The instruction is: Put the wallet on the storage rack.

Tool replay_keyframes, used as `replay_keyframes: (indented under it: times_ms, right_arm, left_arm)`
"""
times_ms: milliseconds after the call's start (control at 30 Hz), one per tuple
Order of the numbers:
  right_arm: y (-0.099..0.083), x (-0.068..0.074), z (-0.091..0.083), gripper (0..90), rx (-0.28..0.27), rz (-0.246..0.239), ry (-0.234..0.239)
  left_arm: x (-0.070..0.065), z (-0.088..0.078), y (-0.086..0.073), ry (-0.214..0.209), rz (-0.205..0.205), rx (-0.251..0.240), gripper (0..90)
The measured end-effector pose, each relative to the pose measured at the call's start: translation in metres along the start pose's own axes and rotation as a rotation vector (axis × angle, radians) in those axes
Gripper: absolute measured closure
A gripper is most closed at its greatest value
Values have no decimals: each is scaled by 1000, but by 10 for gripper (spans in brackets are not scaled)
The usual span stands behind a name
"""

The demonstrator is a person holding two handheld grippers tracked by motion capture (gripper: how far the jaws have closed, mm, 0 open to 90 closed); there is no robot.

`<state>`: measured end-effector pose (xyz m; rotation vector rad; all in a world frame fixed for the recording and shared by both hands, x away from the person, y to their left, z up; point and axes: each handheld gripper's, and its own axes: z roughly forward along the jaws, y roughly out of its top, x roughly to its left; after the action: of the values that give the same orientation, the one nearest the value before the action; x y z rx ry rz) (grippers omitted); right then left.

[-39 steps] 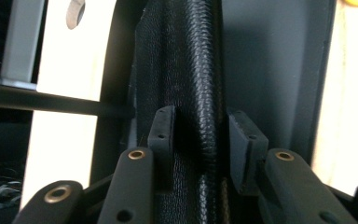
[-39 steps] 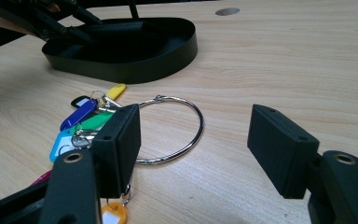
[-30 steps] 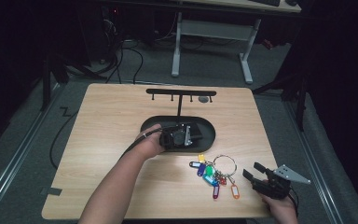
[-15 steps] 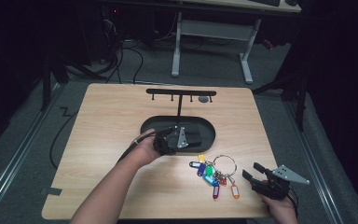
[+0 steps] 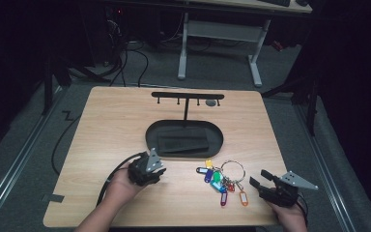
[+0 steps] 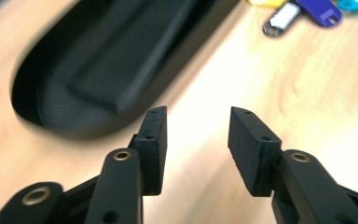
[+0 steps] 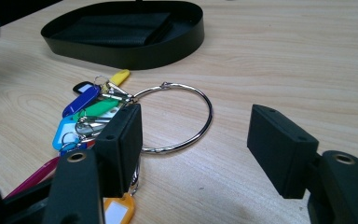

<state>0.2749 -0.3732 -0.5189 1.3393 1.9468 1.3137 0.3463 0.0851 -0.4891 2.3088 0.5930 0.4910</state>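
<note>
A black oval tray (image 5: 150,140) sits mid-table with a flat black pad (image 5: 183,141) lying inside it. Behind it stands a black T-shaped hook rack (image 5: 187,99). A metal key ring (image 5: 233,169) with several coloured tags (image 5: 217,178) lies right of centre near the front. My left gripper (image 5: 152,166) hovers near the tray's front left corner. Its jaws have just been opening and stand apart with nothing between them (image 6: 198,116). My right gripper (image 5: 261,178) rests open just right of the keys, facing the ring (image 7: 208,112) and the tags (image 7: 81,100).
In the right gripper view the tray (image 7: 135,53) lies beyond the keys. A small dark round piece (image 5: 211,102) hangs at the rack's right end. Bare wood (image 5: 111,125) spreads to the left of the tray. A desk frame (image 5: 217,34) stands behind the table.
My left gripper has pulled back from over the tray toward the near left of the table, and its jaws are wider apart. The right gripper and the keys have not moved.
</note>
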Motion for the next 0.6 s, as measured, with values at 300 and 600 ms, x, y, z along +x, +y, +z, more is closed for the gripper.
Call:
replay_keyframes:
  times_ms: [300,600]
  right_arm:
    - [0,8,8,399,69,-13,-26]
    - [17,22,24,435,207,-84,-51]
  left_arm:
    - [-17,-19,-49,-52,-121,-33,523]
    - [-16,-12,-56,-102,-124,-59,511]
